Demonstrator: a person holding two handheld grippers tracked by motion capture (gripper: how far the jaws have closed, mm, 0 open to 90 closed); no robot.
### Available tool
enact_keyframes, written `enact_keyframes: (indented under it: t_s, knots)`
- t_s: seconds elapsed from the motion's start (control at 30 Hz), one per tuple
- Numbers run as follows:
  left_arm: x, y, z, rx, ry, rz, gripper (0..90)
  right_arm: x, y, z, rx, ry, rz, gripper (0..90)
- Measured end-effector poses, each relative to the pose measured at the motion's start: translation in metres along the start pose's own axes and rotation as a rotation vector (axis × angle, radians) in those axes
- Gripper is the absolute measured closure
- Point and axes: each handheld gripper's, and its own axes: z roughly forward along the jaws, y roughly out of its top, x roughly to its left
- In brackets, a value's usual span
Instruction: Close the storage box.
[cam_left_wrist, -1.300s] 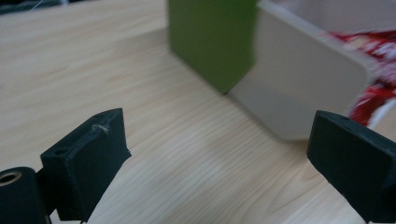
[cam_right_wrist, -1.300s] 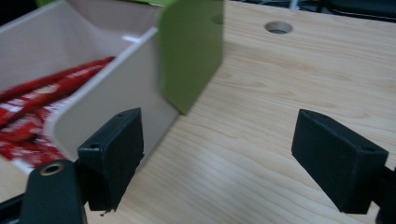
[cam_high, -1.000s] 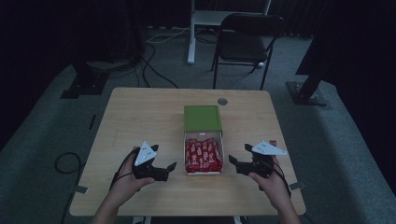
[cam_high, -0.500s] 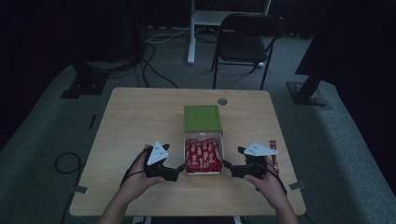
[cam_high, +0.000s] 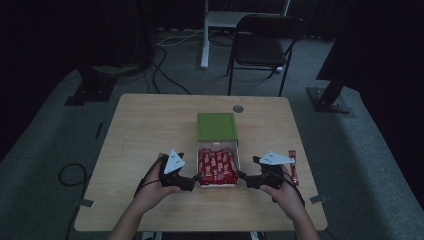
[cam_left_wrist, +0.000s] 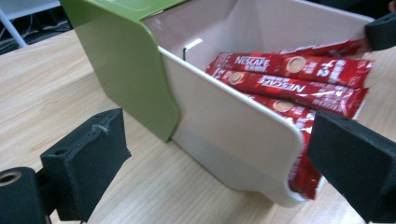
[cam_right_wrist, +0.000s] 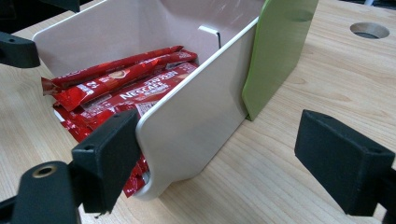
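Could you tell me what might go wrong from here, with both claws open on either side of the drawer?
1. The red sachets poke past the white drawer's open front; a closing left claw might pinch one.
2. The right claw straddles one thin side wall; an uneven push could skew the drawer in its green sleeve.

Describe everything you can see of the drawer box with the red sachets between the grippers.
The drawer box sits near the table's front middle: a glossy, plastic-looking cream tray slid partly out of a green sleeve toward the person. The tray has smooth rounded corners and tall side walls, its top open. Inside lie red Nescafe sachets, stacked lengthwise, some poking past its low front end. It rests flat on the wooden table. The left gripper and right gripper flank its front corners, jaws open; contact is unclear.
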Motion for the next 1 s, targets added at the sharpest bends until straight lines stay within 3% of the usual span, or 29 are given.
enact_keyframes:
  t_s: [1.0]
  knots:
    - [0.008, 0.003, 0.012, 0.007, 0.018, -0.029, 4.3, -0.008, 0.005, 0.006, -0.001, -0.018, 0.016, 13.7]
